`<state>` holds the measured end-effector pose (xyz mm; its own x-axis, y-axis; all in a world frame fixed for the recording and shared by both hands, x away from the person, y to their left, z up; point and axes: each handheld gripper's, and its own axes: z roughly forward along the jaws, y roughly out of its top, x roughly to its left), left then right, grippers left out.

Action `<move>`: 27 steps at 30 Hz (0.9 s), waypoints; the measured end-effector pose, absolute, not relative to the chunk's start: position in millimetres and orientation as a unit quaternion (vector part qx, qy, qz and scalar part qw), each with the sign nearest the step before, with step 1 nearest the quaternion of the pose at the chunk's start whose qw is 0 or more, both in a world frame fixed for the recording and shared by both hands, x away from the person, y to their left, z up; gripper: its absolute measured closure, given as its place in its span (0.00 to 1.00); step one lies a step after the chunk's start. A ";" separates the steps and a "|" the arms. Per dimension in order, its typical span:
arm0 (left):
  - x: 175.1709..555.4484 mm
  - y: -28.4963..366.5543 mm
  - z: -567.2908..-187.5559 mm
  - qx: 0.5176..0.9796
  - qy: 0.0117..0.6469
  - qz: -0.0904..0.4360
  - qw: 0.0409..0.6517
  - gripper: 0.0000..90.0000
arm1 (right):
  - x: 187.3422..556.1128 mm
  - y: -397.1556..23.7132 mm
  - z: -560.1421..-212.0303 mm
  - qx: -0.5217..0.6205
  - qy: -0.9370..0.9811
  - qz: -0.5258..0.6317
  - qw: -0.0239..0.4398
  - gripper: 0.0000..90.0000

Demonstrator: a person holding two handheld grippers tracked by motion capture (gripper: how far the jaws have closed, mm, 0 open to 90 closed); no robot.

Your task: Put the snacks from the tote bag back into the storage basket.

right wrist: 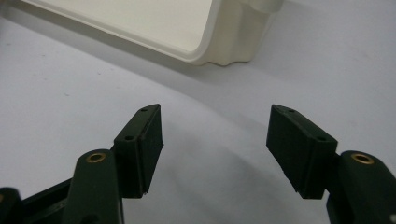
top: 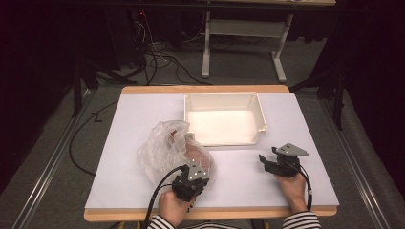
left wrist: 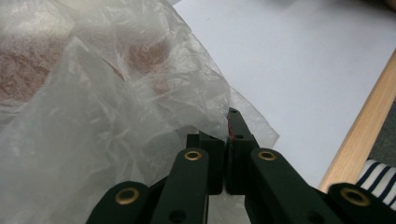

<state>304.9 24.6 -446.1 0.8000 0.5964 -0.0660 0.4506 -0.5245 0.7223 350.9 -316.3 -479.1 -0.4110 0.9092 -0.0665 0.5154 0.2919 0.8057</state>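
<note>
At the table's [top: 286, 114] near left, where the crinkled, translucent bag [top: 165, 145] (reddish contents inside) lies before the bin [top: 260, 112], keep your left gripper [left wrist: 229, 140] pinched tight on its edge and pull gently, while your right gripper [right wrist: 215, 144] waits wide open, empty.

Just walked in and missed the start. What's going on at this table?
A person works two hand-held claws. The left claw is shut on the edge of a crumpled clear plastic bag with something reddish inside. The right claw rests open and holds nothing, near the empty white bin.
</note>
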 end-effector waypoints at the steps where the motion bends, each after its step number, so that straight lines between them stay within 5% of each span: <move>1: 305.3 20.7 -446.5 0.868 0.300 0.093 0.385 0.98 | 350.6 -316.0 -479.0 0.471 0.756 0.364 0.271 0.42; 6: 306.1 5.7 -447.7 0.868 0.296 0.085 0.390 0.98 | 348.1 -313.2 -478.9 0.461 0.761 0.361 0.281 0.43; 15: 310.3 -13.5 -452.1 0.871 0.286 0.087 0.390 0.92 | 341.0 -304.2 -475.9 0.446 0.773 0.389 0.230 0.44; 19: 309.4 -13.7 -450.9 0.872 0.282 0.094 0.389 0.82 | 333.6 -290.1 -469.9 0.432 0.773 0.416 0.207 0.45; 23: 301.4 -6.1 -441.5 0.867 0.277 0.103 0.401 0.61 | 328.3 -272.1 -461.5 0.403 0.786 0.428 0.193 0.44; 27: 288.4 6.0 -424.9 0.864 0.264 0.129 0.409 0.53 | 324.9 -265.0 -457.3 0.394 0.787 0.434 0.191 0.43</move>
